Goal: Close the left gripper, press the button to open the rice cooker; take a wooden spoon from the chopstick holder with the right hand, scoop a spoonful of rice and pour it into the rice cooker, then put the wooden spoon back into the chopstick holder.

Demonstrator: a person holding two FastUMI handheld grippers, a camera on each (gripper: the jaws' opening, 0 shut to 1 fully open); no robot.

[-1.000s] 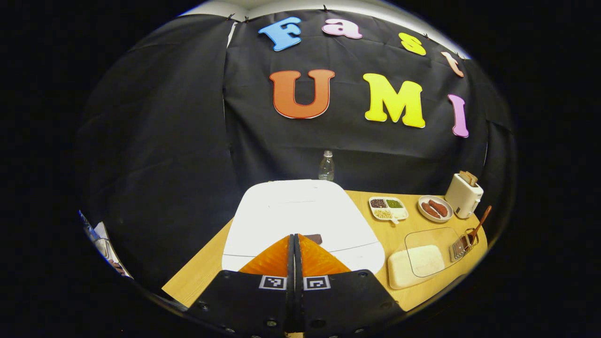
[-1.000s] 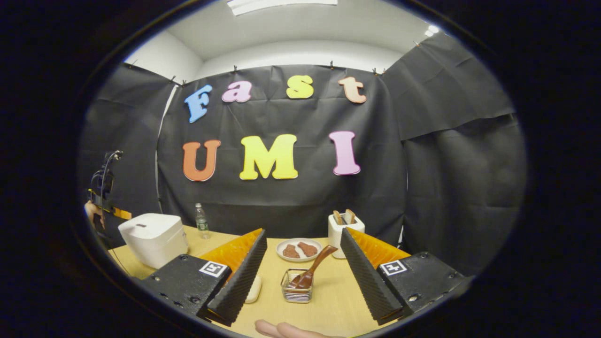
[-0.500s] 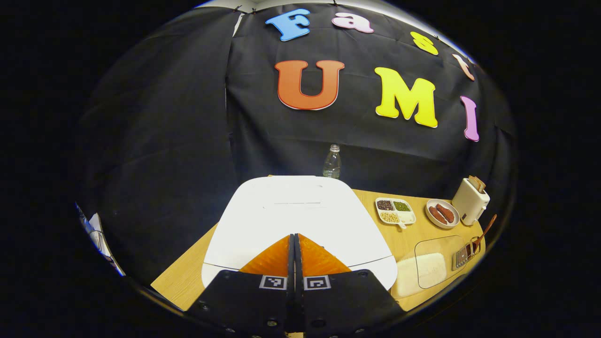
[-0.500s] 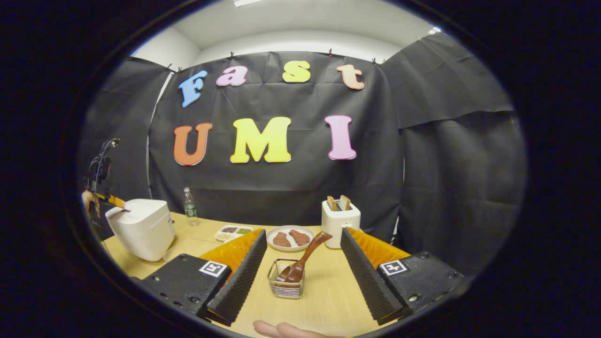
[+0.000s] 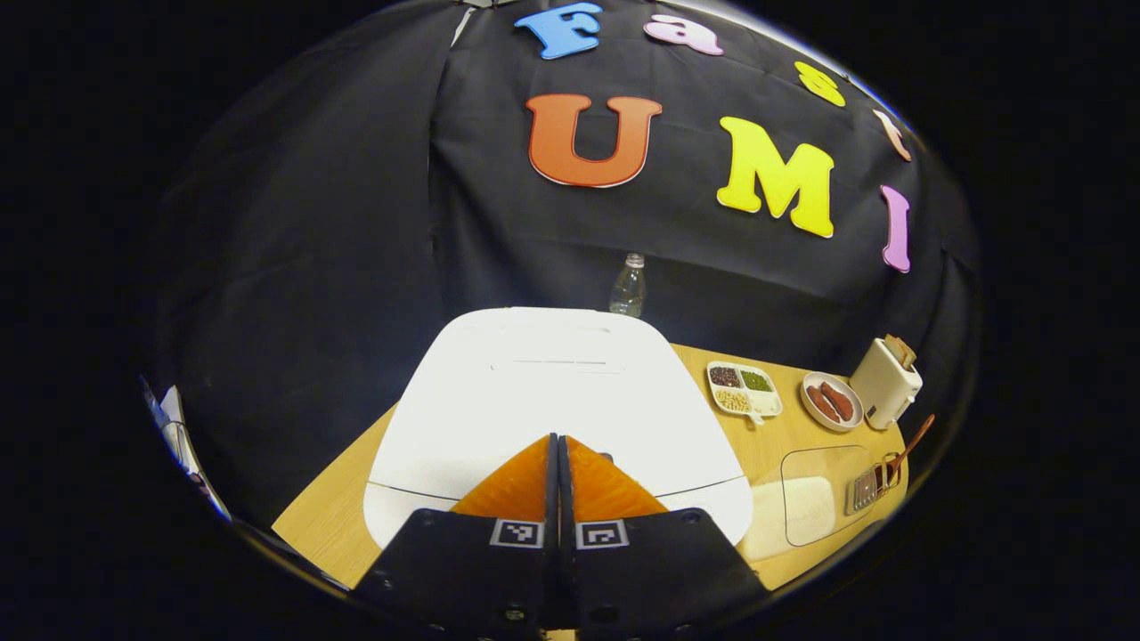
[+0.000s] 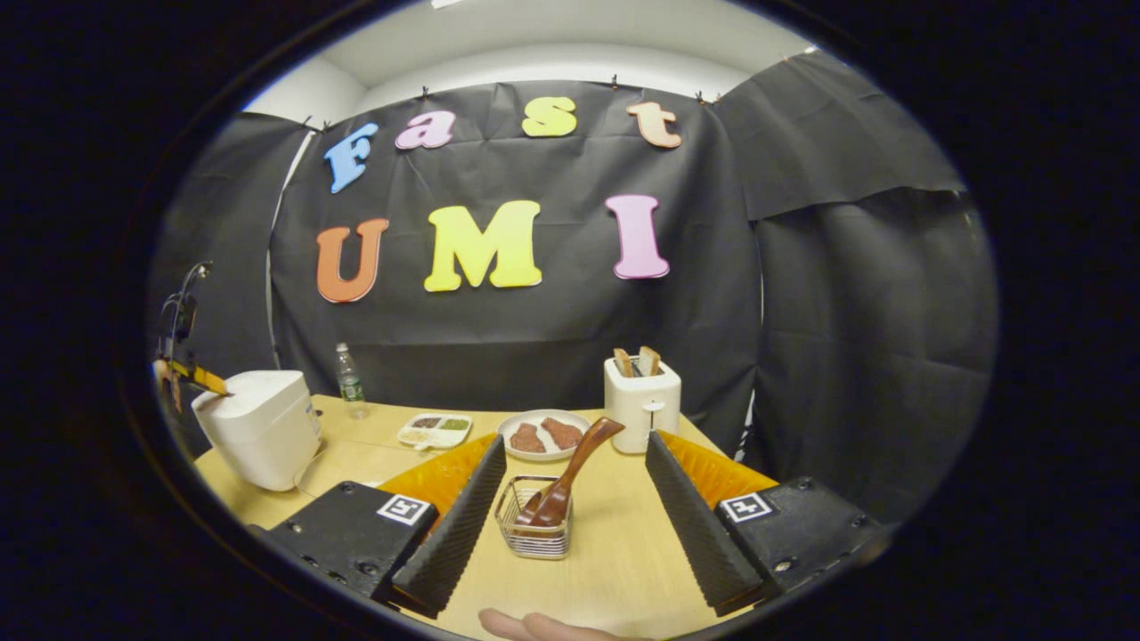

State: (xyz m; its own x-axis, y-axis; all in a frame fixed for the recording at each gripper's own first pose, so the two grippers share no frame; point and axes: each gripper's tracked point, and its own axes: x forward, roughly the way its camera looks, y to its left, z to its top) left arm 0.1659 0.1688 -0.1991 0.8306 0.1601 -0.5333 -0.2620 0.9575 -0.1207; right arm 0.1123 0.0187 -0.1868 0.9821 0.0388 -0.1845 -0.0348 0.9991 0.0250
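Rice cooker (image 5: 552,392) lid lies under my left tool (image 5: 558,442), fingers pressed together; my right tool (image 6: 574,463), spread wide, faces the wooden spoon (image 6: 570,472).

You find almost nothing to read here. Each of your claws carries a pair of small square black-and-white coded markers on its black body, patterns rather than words: the left claw (image 5: 558,442) and the right claw (image 6: 574,447). The water bottle (image 6: 349,383) on the counter (image 6: 614,552) wears a label, too small to make out.
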